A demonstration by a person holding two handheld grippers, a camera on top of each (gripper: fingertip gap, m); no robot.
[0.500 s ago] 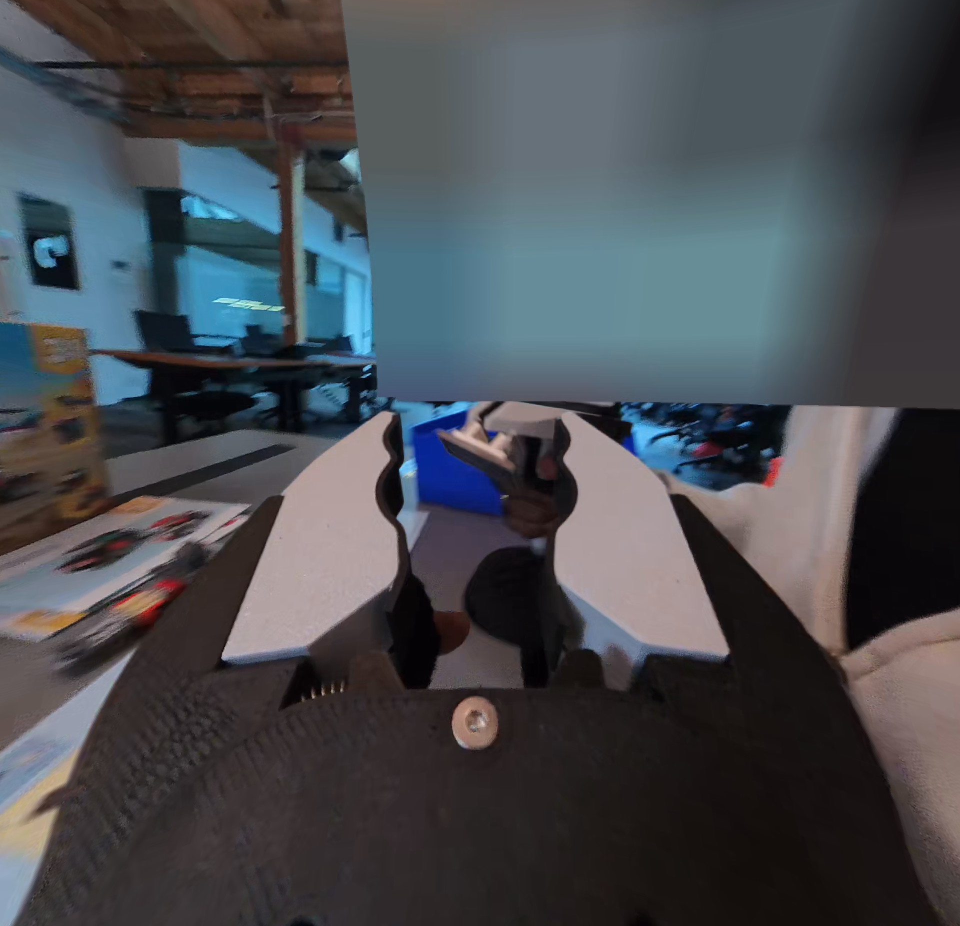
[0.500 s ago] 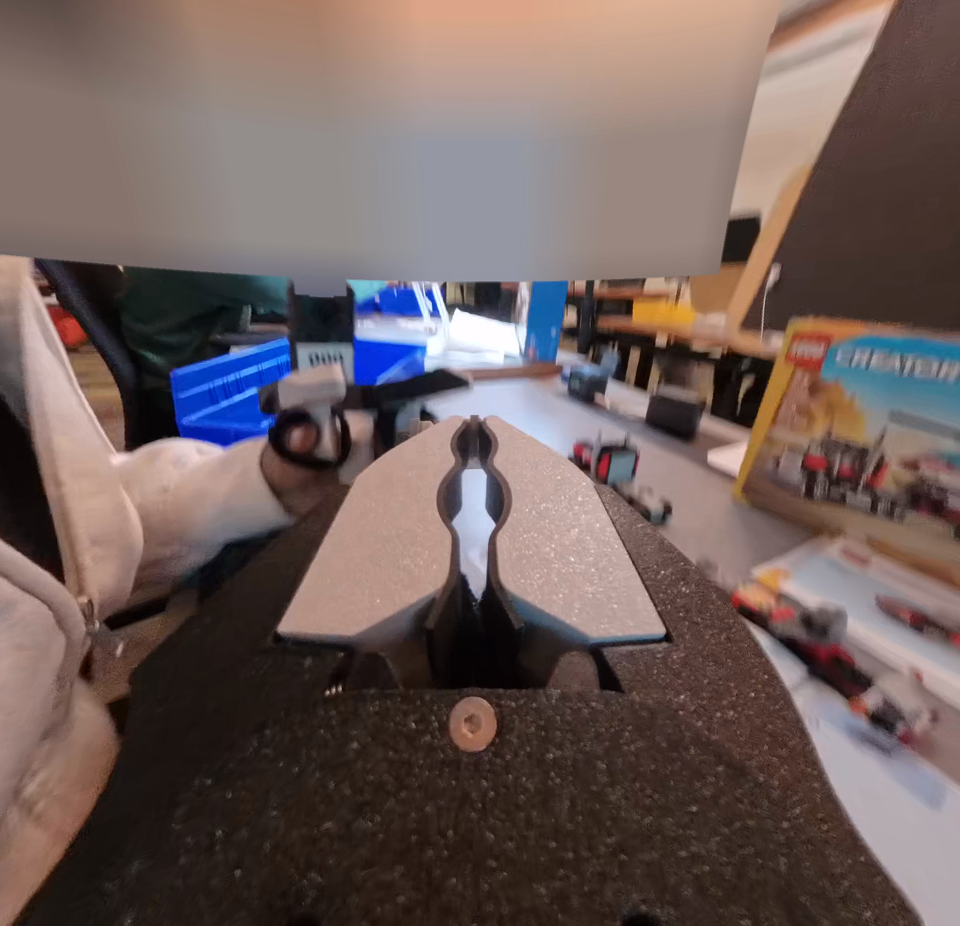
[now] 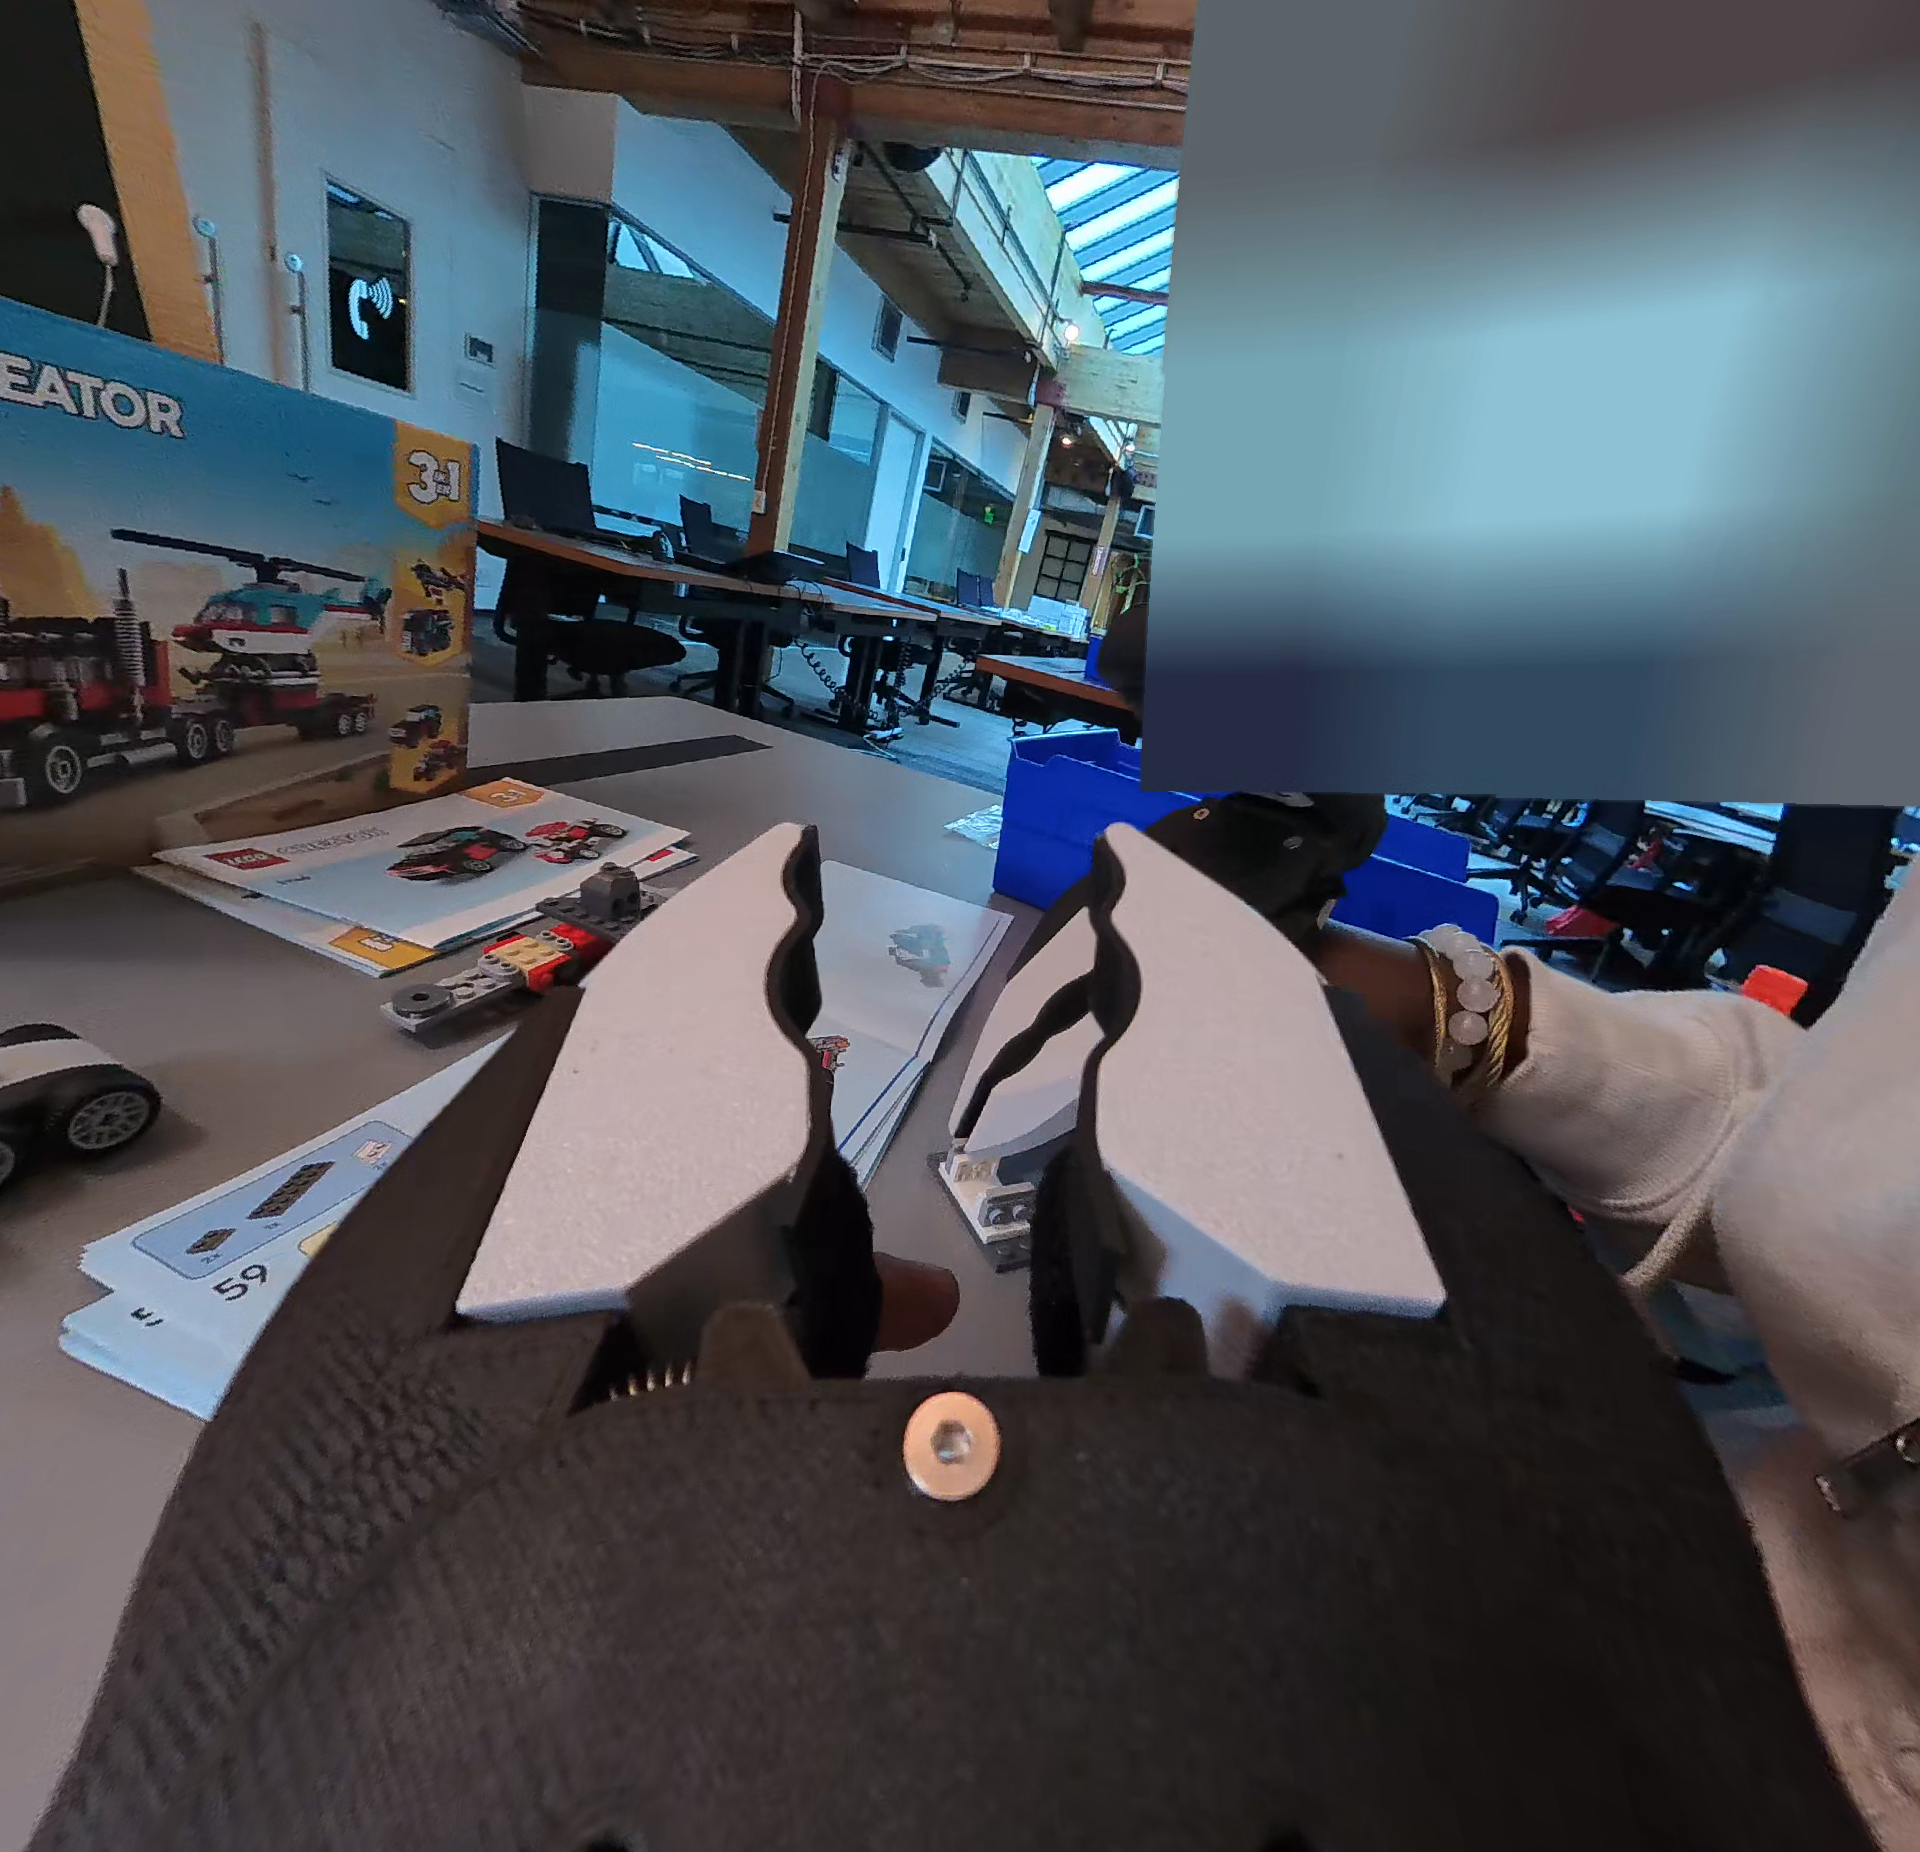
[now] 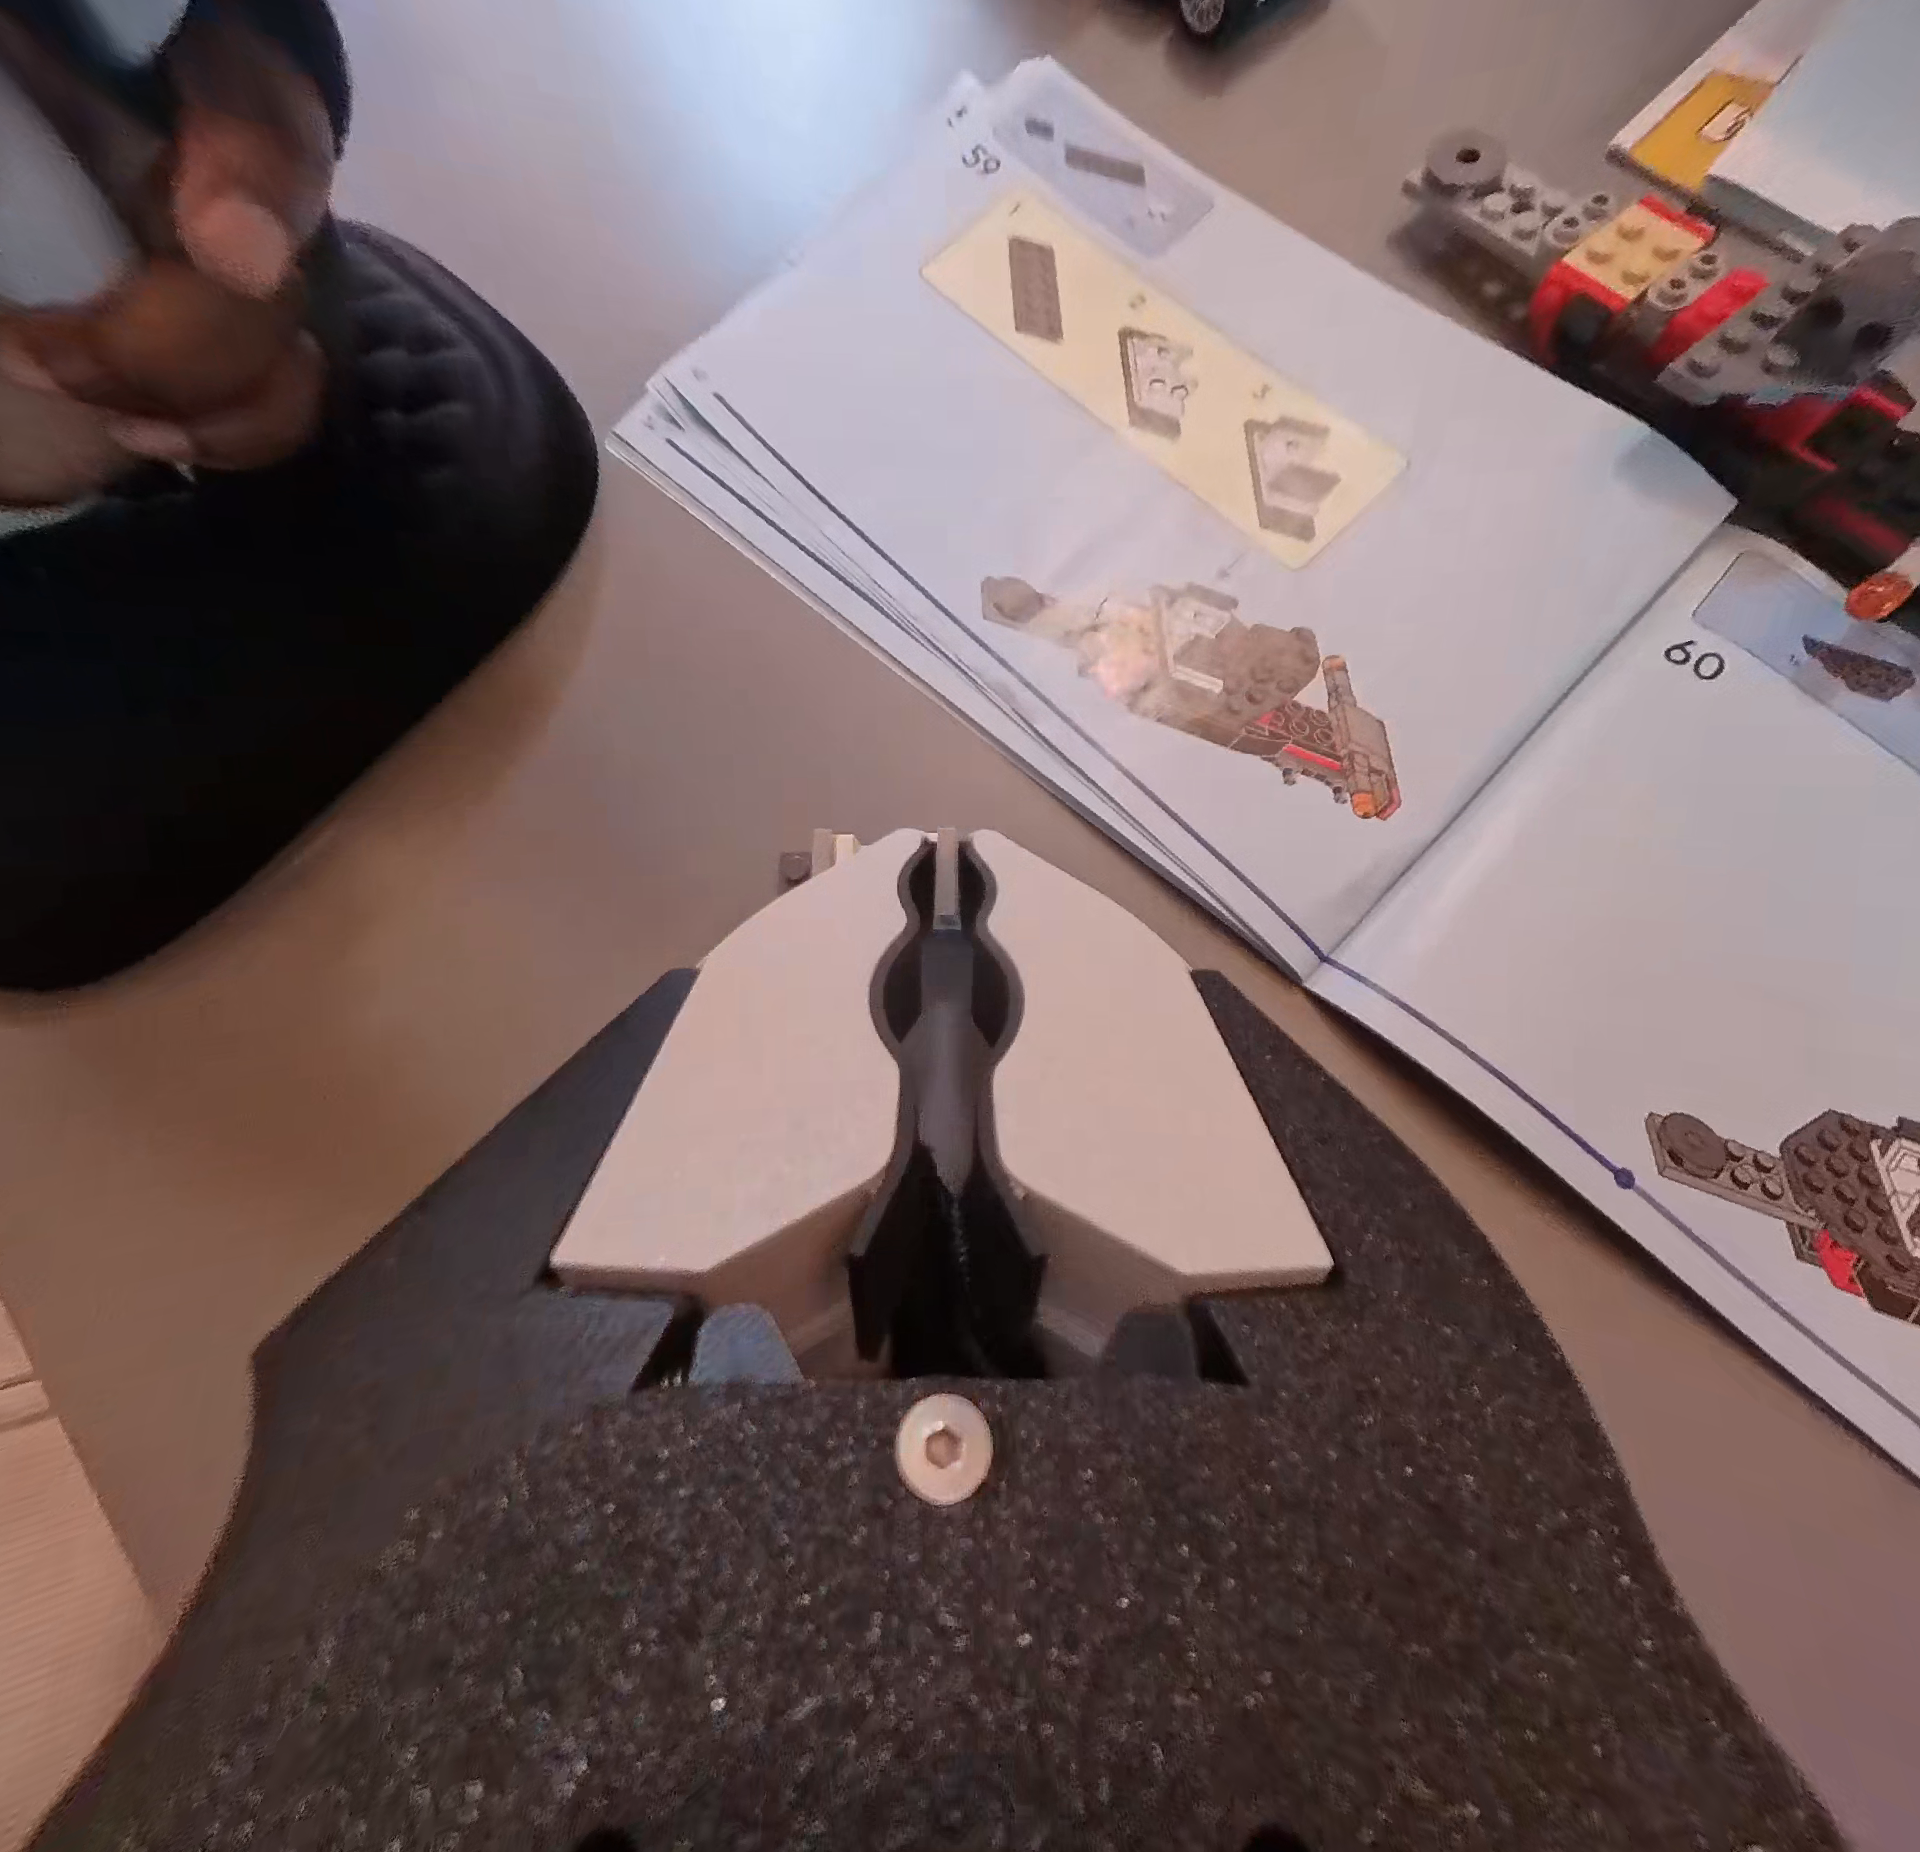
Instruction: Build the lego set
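The right gripper (image 4: 943,857) pinches a small white and gray Lego piece (image 4: 831,852) down on the table (image 4: 727,244). The left gripper (image 3: 951,872) is wide apart, just beside it.

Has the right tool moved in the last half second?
Yes. The right tool pitched down: earlier it looked across the room at the set's box, now it points at the table beside the open instruction booklet.

Blue storage bins (image 3: 1070,815) past the table's edge, office desks (image 3: 707,587), wooden post (image 3: 795,348)
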